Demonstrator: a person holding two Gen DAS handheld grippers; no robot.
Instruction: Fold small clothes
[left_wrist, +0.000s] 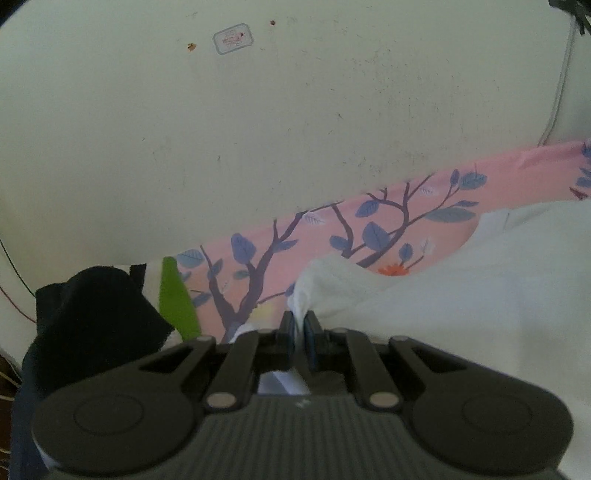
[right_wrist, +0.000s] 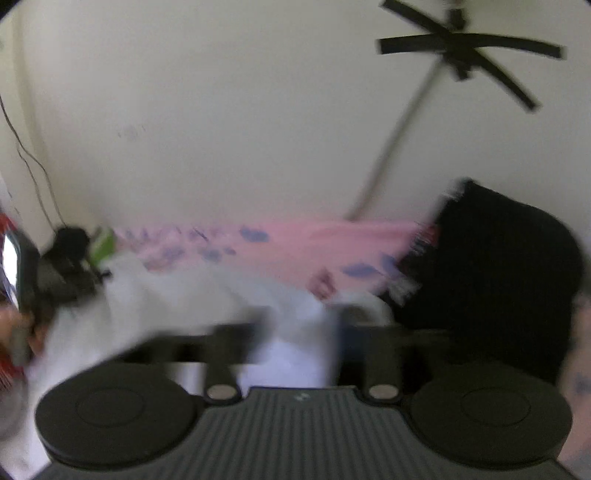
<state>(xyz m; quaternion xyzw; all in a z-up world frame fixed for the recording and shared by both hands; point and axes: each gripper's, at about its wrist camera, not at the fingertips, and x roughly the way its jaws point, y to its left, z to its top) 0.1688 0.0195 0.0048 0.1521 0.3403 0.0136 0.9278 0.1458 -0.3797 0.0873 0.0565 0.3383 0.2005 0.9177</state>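
Note:
A white garment (left_wrist: 461, 273) lies over a pink sheet printed with blue leaves and branches (left_wrist: 332, 229). My left gripper (left_wrist: 299, 325) is shut on a bunched edge of the white garment, which rises between the pads. In the blurred right wrist view the same white garment (right_wrist: 207, 295) spreads to the left over the pink sheet (right_wrist: 295, 243). My right gripper (right_wrist: 303, 332) has white cloth between its fingers, which stand apart; motion blur hides whether it grips.
A black garment (left_wrist: 92, 314) and a green patch (left_wrist: 173, 295) lie at the left. Another black garment (right_wrist: 498, 273) lies at the right. A cream wall (left_wrist: 258, 110) stands behind, with a cable (left_wrist: 557, 92) and a ceiling fan (right_wrist: 461, 48).

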